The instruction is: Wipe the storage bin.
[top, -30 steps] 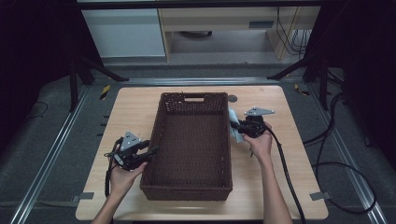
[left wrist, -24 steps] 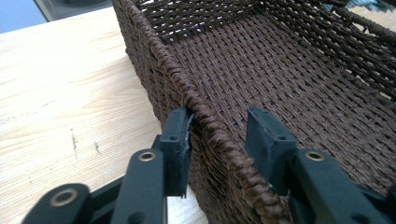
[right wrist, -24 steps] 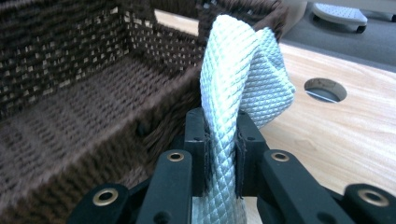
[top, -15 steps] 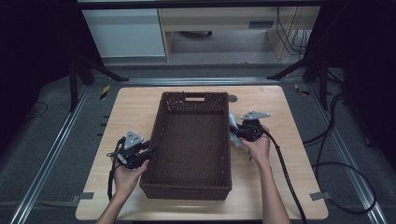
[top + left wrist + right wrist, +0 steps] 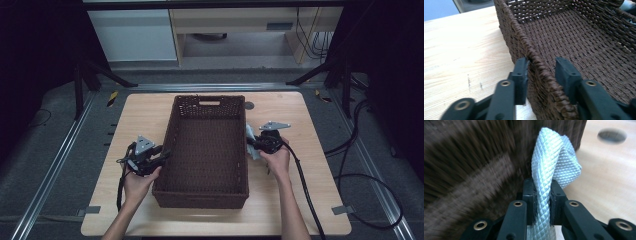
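The left gripper (image 5: 541, 72) is straddling the woven basket's (image 5: 207, 150) left rim, jaws just reopening, one pad touching. The right gripper (image 5: 542, 200) is pinching a pale quilted cloth (image 5: 554, 162) beside the blurred right wall.

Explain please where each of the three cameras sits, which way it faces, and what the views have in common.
High view: above the person's side, facing forward and down on the table; forearms, both hands show.
Left gripper view: on the left gripper, facing the basket; its fingers straddle the near rim, having just opened.
Right gripper view: on the right gripper, beside the basket's outer wall; fingers pinch a pale cloth.
Shared: basket and wooden table.
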